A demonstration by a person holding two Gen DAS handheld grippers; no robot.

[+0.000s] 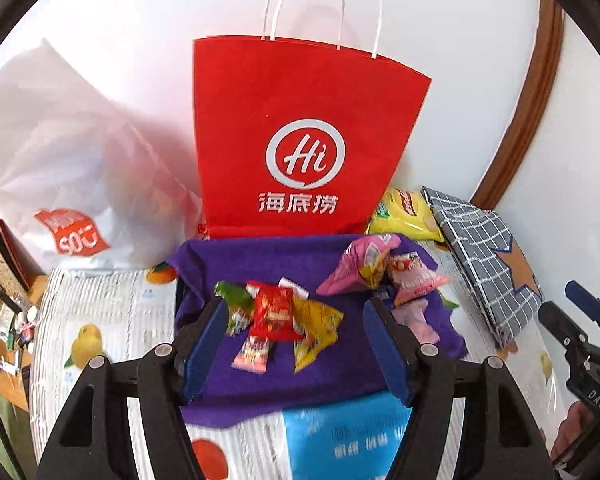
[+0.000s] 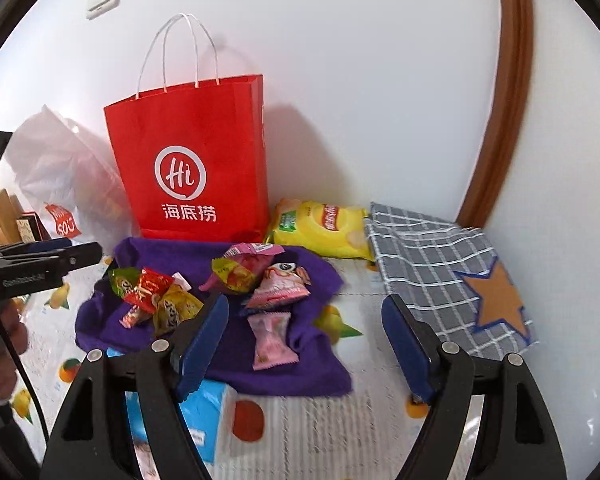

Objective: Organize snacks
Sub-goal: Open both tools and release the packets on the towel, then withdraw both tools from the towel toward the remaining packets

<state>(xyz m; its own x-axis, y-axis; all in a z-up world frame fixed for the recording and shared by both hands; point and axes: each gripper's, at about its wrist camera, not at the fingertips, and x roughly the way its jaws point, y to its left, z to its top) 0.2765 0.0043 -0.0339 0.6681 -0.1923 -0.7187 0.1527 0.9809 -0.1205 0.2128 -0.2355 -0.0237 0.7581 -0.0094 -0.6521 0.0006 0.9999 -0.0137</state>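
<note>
Two heaps of small snack packets lie on a purple cloth [image 1: 260,372] spread over the fruit-print tabletop [image 1: 112,304]: a red, green and yellow heap [image 1: 278,316] and a pink heap [image 2: 268,280]. Behind them a red paper bag [image 1: 300,132] stands upright; its inside is hidden. A yellow chip bag [image 2: 324,232] lies half behind it. Both the left claw [image 1: 296,344] and the right claw [image 2: 304,344] hang with jaws apart, gripping nothing. Packet print is blurred.

On the purple cloth [image 2: 236,364] before me, small snack packets lie in two loose heaps: red, green and yellow ones [image 2: 152,300] left, pink ones [image 2: 274,292] right.
</note>
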